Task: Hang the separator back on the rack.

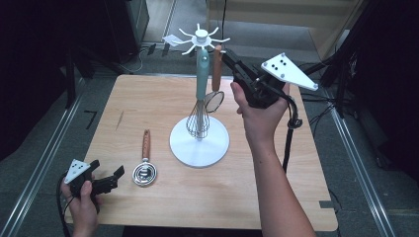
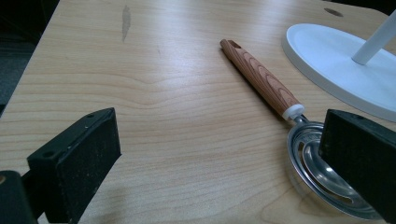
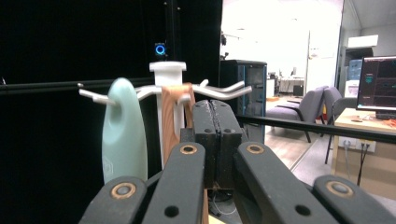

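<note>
A white utensil stand (image 1: 199, 140) with a round base sits near the middle of the wooden table (image 1: 276, 197), its post topped by a ring of radiating hooks. A whisk with a pale teal handle (image 1: 200, 94) hangs from one hook, its wire head just above the base. Beside it hangs a wooden-handled utensil (image 1: 216, 74) with a round metal head. The right hand-held gripper (image 1: 230, 59) is raised to the level of that wooden handle, at its upper part; in the right gripper view its jaws are pressed together with no gap, beside the handle, and whether they touch it cannot be told. The left hand-held gripper (image 1: 114, 178) rests low at the table's near left corner, its jaws spread wide. Just beside it lies another wooden-handled utensil with a round steel head (image 2: 299, 140), its handle pointing away from the person.
</note>
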A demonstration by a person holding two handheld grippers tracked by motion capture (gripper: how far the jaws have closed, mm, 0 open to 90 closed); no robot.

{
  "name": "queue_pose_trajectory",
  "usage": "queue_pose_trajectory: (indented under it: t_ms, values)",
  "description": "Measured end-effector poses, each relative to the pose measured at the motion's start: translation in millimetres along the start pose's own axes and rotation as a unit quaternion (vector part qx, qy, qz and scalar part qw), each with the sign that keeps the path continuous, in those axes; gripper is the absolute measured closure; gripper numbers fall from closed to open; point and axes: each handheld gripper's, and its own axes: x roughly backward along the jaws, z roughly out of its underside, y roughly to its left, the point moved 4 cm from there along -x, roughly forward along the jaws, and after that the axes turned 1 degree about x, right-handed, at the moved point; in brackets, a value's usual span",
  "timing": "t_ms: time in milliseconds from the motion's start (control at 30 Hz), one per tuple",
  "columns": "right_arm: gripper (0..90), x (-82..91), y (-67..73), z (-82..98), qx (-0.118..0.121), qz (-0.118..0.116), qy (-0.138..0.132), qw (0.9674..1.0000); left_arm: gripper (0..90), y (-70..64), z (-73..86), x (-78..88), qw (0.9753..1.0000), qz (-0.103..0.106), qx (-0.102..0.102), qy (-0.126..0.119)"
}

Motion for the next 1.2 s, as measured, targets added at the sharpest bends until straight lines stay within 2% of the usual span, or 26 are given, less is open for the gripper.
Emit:
queue_pose_trajectory:
  t_ms: [300, 633, 967, 1200]
  values:
    - [90.0, 5.7, 4.9, -8.2, 0.005, -0.014, -0.006, 0.9999, 0.0, -0.1, 0.1, -0.6, 1.0, -0.003, -0.001, 0.003]
    - [90.0, 6.8, 25.0, -9.2, 0.021, -0.033, -0.008, 0.9992, 0.0, -0.1, 0.2, -0.7, 1.0, -0.003, -0.002, 0.005]
    - [90.0, 3.1, 44.9, -10.2, 0.028, -0.047, -0.005, 0.9985, 0.0, 0.2, 0.1, -0.8, 1.0, -0.003, -0.002, 0.005]
    - [90.0, 2.6, 42.8, -1.3, 0.025, -0.044, 0.003, 0.9987, 0.0, -0.1, 0.1, -0.6, 1.0, -0.004, -0.002, 0.004]
